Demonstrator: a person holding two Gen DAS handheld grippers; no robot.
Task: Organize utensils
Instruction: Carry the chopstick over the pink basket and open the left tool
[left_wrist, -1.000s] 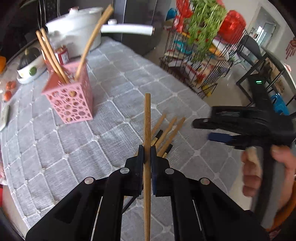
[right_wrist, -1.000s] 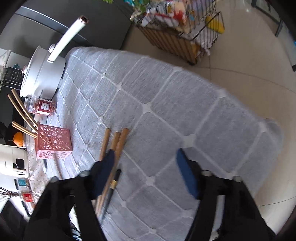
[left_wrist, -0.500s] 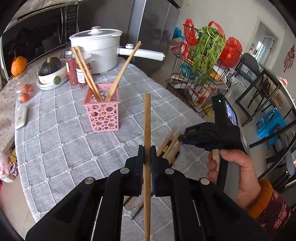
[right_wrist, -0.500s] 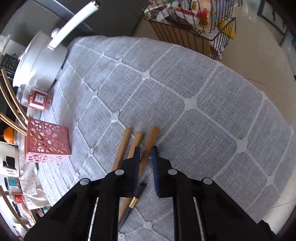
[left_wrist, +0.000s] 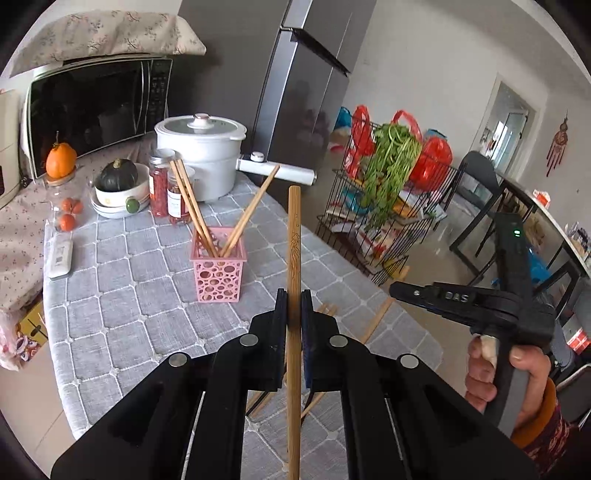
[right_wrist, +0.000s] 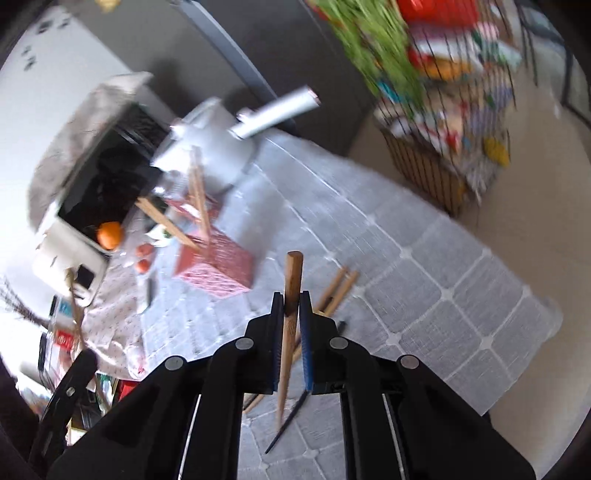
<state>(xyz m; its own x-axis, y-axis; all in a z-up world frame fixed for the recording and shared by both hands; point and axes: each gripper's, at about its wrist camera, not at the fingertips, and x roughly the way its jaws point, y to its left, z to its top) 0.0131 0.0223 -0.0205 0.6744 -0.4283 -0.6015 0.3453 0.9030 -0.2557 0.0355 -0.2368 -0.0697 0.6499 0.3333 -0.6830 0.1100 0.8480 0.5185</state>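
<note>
Grey quilted cloth covers the table. Far on it stands a white pot, and nearer a pink holder with three chopsticks leaning inside. Loose chopsticks lie on the cloth to the holder's right. The left gripper is clamped on an upright bamboo chopstick; the right gripper is pinching a darker chopstick, lifted clear of the cloth.

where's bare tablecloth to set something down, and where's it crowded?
Free: grey quilted tablecloth between the pink perforated holder and the white remote, and forward to the near edge. Crowded: the back, with white lidded pot, red-filled jars and stacked bowls; also the loose wooden chopsticks right of the holder.
</note>
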